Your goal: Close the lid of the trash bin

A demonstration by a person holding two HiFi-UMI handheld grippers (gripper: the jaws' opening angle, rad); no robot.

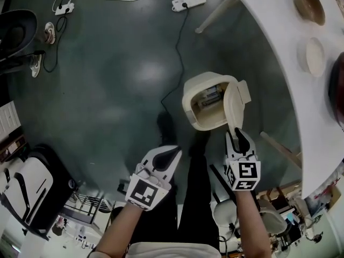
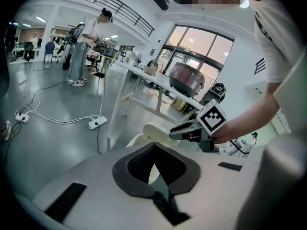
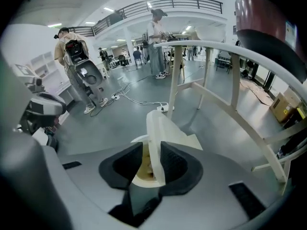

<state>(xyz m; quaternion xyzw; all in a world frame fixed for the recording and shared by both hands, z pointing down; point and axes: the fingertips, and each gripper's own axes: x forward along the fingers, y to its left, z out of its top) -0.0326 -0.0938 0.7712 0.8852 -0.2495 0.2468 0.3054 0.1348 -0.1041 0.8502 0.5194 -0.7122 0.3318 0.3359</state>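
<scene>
The cream trash bin [image 1: 200, 107] stands on the grey floor under the table's edge, and its lid [image 1: 234, 104] is raised nearly upright on the bin's right side. My right gripper [image 1: 240, 137] reaches the lid's near edge. In the right gripper view the thin lid [image 3: 160, 126] runs between the two dark pads, with the gripper [image 3: 151, 143] shut on it above the bin's rim [image 3: 136, 139]. My left gripper [image 1: 171, 156] hangs left of the bin, shut and holding nothing. In the left gripper view its jaws [image 2: 154, 146] meet at the tips, and the bin [image 2: 153, 130] shows beyond them.
A white round table [image 1: 285, 42] curves along the right, carrying a brown bowl [image 1: 309, 4] and a pale plate [image 1: 314, 56]. Its legs [image 1: 217, 12] slant near the bin. A power strip [image 1: 188, 1] and cables lie farther out. Dark equipment [image 1: 32, 187] stands at the lower left.
</scene>
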